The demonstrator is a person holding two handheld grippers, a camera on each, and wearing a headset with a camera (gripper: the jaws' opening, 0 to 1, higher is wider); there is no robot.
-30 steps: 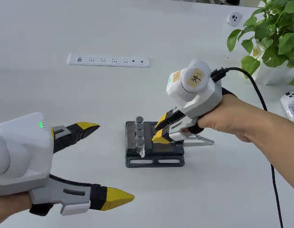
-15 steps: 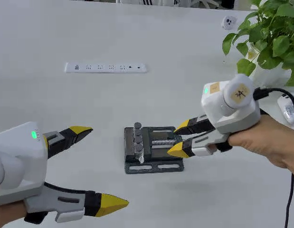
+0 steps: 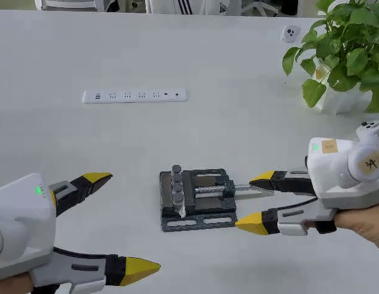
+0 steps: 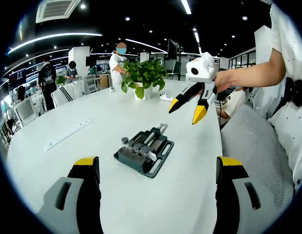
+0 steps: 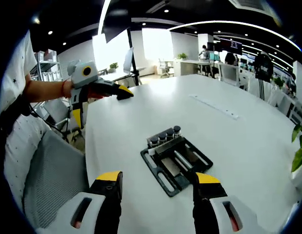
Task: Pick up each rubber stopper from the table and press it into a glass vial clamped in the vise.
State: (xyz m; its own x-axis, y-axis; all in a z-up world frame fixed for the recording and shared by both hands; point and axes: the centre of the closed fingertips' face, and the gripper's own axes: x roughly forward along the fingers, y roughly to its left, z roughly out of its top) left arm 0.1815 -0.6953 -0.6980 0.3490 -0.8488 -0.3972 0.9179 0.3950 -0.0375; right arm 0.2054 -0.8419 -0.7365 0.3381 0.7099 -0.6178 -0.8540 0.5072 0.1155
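The left claw [image 3: 134, 222] and right claw [image 3: 245, 201] are held open, empty. Between them, vials [image 3: 176, 185], seemingly all stoppered, are clamped in the vise [image 3: 207, 203]. Pressing is judged done; a seating check is called for.

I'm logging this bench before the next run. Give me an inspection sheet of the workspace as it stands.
Surface: white table, plain.
Job's things: vise mid-table; four vials in a row in it, each topped by a dark stopper; no loose one seen.
Clutter: power strip, plant, small white device.
Grippers: left gripper open; right gripper open; both empty, one on each side of the vise.
Cables: nothing seen.
Surroundings: open office, people standing, chair.
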